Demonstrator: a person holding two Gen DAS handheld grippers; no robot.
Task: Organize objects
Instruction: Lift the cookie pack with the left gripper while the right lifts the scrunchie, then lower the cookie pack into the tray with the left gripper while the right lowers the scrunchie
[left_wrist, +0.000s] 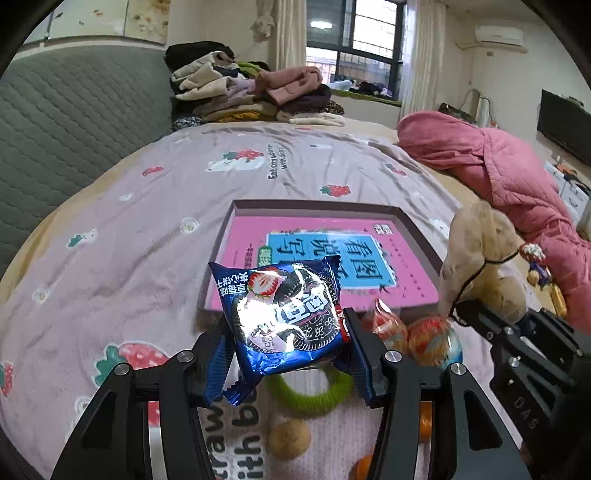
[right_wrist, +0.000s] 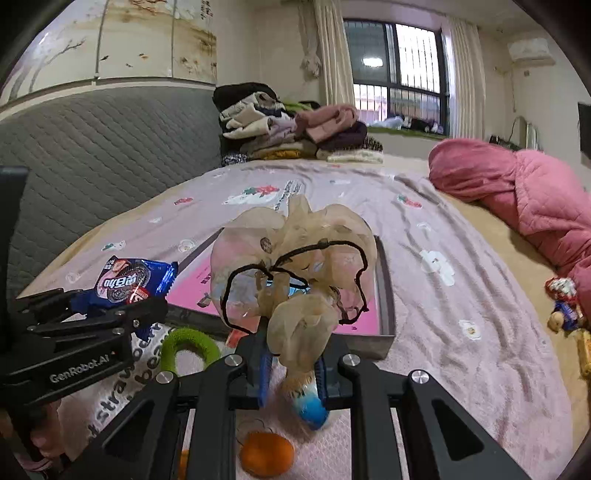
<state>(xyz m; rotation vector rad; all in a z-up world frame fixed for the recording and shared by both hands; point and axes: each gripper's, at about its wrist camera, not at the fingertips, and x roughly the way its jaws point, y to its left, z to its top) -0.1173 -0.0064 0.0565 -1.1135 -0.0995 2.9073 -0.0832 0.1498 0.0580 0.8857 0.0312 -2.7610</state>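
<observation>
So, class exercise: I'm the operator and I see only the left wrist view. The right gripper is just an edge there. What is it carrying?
Observer: The right gripper is shut on a beige gauze pouch with a black drawstring.
Operator: What lies under it?
Observer: A whole orange sits on the bedspread just below the fingers.
Operator: And my own packet, from that side?
Observer: The blue cookie packet is held clear above the bedspread by the left gripper, short of the shallow box.
</observation>
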